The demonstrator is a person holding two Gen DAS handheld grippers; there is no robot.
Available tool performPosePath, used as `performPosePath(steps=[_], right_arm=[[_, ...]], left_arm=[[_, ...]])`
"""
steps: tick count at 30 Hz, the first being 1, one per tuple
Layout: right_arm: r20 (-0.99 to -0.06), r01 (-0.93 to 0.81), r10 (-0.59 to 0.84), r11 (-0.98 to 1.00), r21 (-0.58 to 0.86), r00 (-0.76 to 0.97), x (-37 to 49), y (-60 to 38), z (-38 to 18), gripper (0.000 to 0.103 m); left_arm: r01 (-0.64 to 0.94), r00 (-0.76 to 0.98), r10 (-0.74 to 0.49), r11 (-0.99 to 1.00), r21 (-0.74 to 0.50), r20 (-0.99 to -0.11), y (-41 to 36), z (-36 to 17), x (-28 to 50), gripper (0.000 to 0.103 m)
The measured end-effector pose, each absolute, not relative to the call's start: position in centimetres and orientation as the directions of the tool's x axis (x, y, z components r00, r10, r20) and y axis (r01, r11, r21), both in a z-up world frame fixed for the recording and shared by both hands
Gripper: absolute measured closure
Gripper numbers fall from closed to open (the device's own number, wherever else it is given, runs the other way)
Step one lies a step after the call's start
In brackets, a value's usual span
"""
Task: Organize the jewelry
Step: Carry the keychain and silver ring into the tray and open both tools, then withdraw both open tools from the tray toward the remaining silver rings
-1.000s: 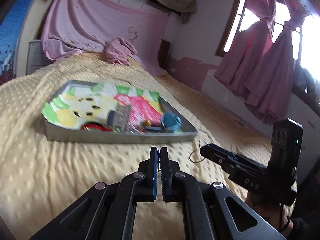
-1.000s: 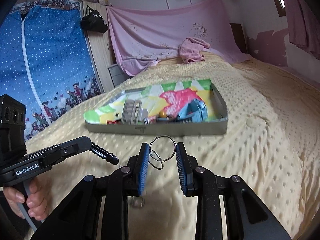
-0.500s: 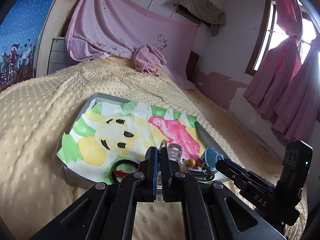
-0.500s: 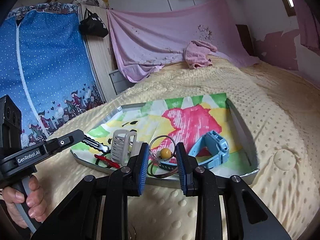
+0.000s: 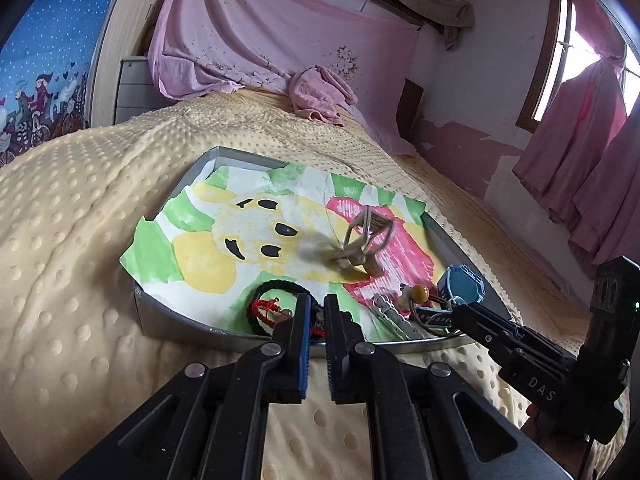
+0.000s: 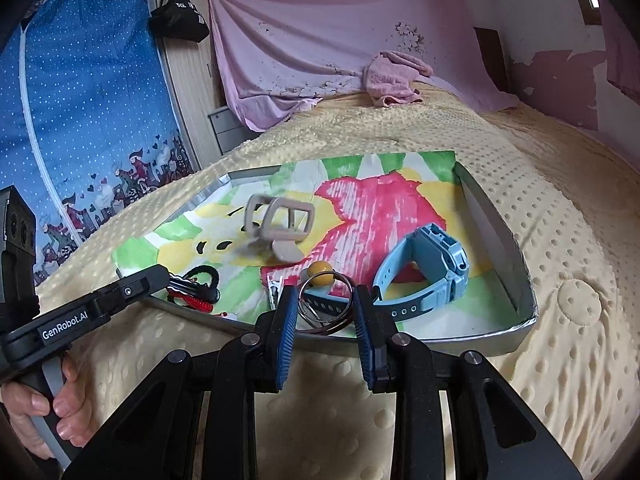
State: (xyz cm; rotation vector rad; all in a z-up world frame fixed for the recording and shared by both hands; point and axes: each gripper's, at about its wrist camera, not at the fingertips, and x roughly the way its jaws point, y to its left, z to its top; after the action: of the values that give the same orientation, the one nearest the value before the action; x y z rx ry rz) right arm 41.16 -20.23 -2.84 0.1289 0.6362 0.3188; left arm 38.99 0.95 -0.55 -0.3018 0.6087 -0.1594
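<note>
A grey metal tray point(image 6: 496, 224) lined with a colourful drawing lies on the yellow bed. In it are a beige hair claw point(image 6: 280, 226), a blue watch point(image 6: 436, 276), a yellow bead point(image 6: 320, 270) and a black and red bracelet point(image 6: 196, 286). My right gripper point(image 6: 326, 304) is shut on metal rings point(image 6: 326, 308), held over the tray's near edge. My left gripper point(image 5: 316, 312) has a narrow gap between its fingers and is empty, just above the bracelet point(image 5: 276, 308) at the tray's near rim point(image 5: 176, 320). The hair claw point(image 5: 366, 240) looks blurred.
A pink cloth point(image 6: 396, 76) lies at the head of the bed. A pink sheet point(image 6: 320, 40) hangs behind. A blue patterned curtain point(image 6: 80, 120) is on the left. Pink window curtains point(image 5: 592, 152) are on the right.
Both grippers have moved forward over the tray's near edge. The hair claw has shifted toward the tray's middle and is blurred. The left fingers have parted slightly.
</note>
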Motion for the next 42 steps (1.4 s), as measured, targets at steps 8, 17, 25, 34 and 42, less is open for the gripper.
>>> performPosePath(steps=[8,17,25,34,42], right_arm=[[-0.516,-0.224,0.316,0.946,0.234,0.796,39.9,-21.6,-2.0,0.060],[-0.405,-0.212,0.276,0.957,0.196,0.872,35.5,-23.1,0.8,0.036],[-0.349,-0.190,0.230,0.971,0.147,0.908,30.5,-24.6,2.5,0.001],[-0.339,-0.164,0.209,0.974,0.157,0.917,25.3,-27.1,3.3,0.001],[-0.384,-0.162,0.202,0.978,0.135,0.901,22.1,-28.1,2.3,0.001]], left_arm=[[0.052,0.856,-0.196,0.954,-0.297,-0.478,0.7,0.6,36.8,0.031],[0.010,0.888,-0.126,0.967,-0.256,-0.442,1.1,1.5,33.3,0.006],[-0.004,0.909,-0.085,0.977,-0.213,-0.408,0.8,1.9,29.5,0.000],[0.025,0.918,-0.089,0.985,-0.169,-0.385,-0.1,2.0,25.3,0.000],[0.058,0.914,-0.106,0.990,-0.132,-0.393,-1.1,1.9,22.5,0.000]])
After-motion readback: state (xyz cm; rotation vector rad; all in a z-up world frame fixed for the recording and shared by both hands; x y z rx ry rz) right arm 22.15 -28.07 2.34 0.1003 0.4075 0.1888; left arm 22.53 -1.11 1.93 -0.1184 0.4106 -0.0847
